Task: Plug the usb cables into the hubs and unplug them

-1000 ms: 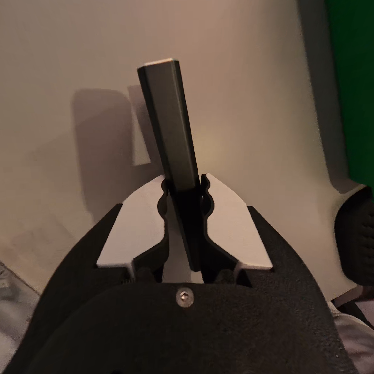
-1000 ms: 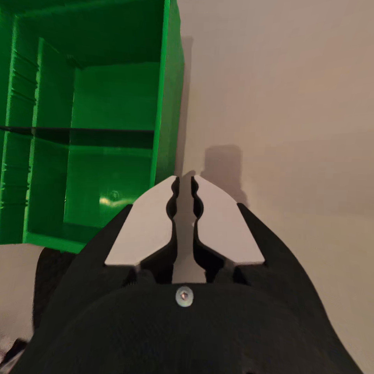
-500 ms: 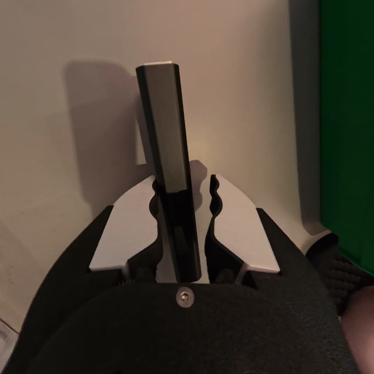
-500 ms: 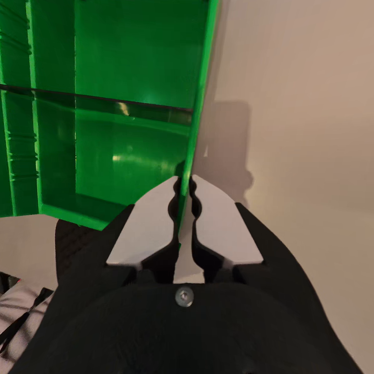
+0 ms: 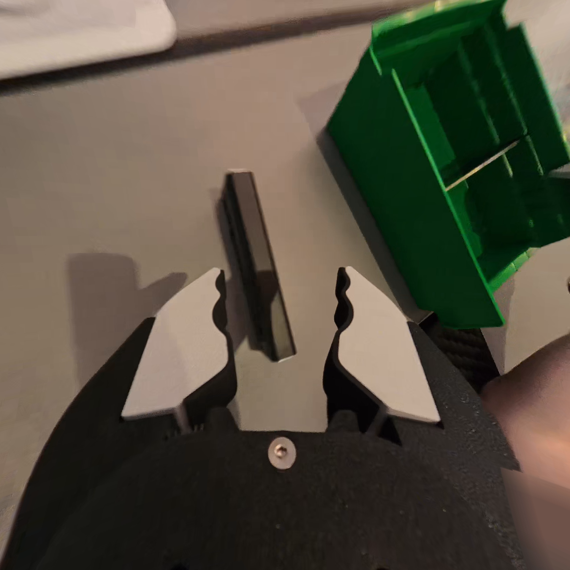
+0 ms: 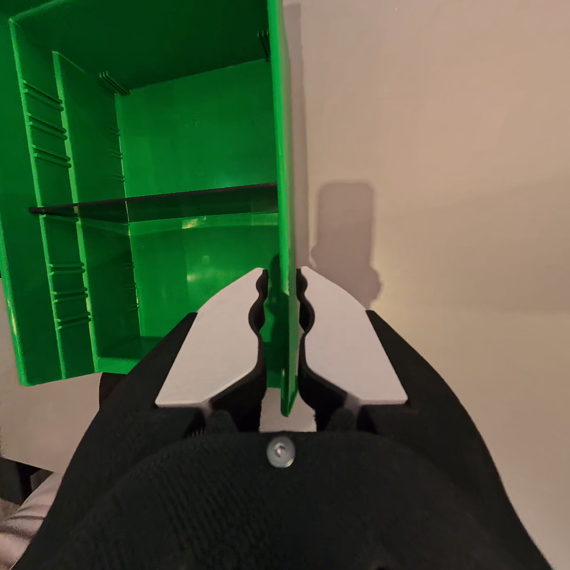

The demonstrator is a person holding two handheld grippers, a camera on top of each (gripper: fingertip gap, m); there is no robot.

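Note:
A dark grey USB hub (image 5: 256, 262) lies flat on the pale table (image 5: 108, 185). My left gripper (image 5: 279, 271) is open wide. The hub's near end lies between its fingers, close to the left pad, and neither pad presses on it. My right gripper (image 6: 280, 271) straddles the right side wall of a green bin (image 6: 185, 154). The wall runs deep between its fingers, the jaws stand a little apart, and the left pad shows a slim gap to the wall. The bin also shows in the left wrist view (image 5: 401, 185). No cable is in view.
The bin has a dark divider (image 6: 154, 200) across its middle, and the compartments I can see hold nothing. A white object (image 5: 77, 30) lies at the far left edge of the table. A hand (image 5: 539, 416) and part of the right gripper (image 5: 456, 345) sit at the bin's near corner. Some 40 cm of space lies between my two pairs of fingers.
My left gripper opened and let go of the hub, which now lies on the table. My right gripper's jaws widened and the bin wall slid deeper between them.

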